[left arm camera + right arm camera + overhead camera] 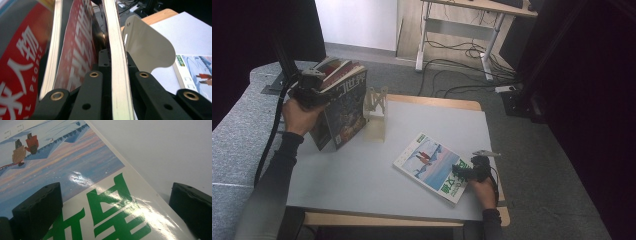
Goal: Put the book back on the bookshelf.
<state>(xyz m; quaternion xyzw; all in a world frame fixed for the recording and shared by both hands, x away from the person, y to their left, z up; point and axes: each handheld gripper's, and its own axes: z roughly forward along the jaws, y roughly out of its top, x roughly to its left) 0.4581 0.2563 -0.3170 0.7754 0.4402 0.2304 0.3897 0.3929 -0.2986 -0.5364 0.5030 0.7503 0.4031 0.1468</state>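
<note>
- Work in hand: shelving magazines upright against the bookend [376, 107], upper centre of the high view.
- Done so far, by my reading: a batch of books [341, 102] stands tilted at upper left of the high view, just beside the bookend.
- Left gripper [314, 92] is clenched on the top edge of one book in that batch; the hand steadies the stack from the left.
- Left to do: the magazine [434, 167] lies flat on the table [362, 175], lower right of centre, well apart from the stack. It has yet to be lifted and stood up.
- Right gripper [462, 172] rests at the magazine's near corner, jaws released and wide.
- Left gripper view: page edges [117, 62] pinched between the black jaws, a red cover [77, 52] to the left, the bookend's rounded plate [147, 47] behind. The high view is too coarse for that.
- Right gripper view: one jaw sits over the glossy cover [110, 202], the other over bare table beyond its edge, so the jaws straddle the edge; no pinch yet.
- High view alone gives the gap between stack and magazine.
</note>
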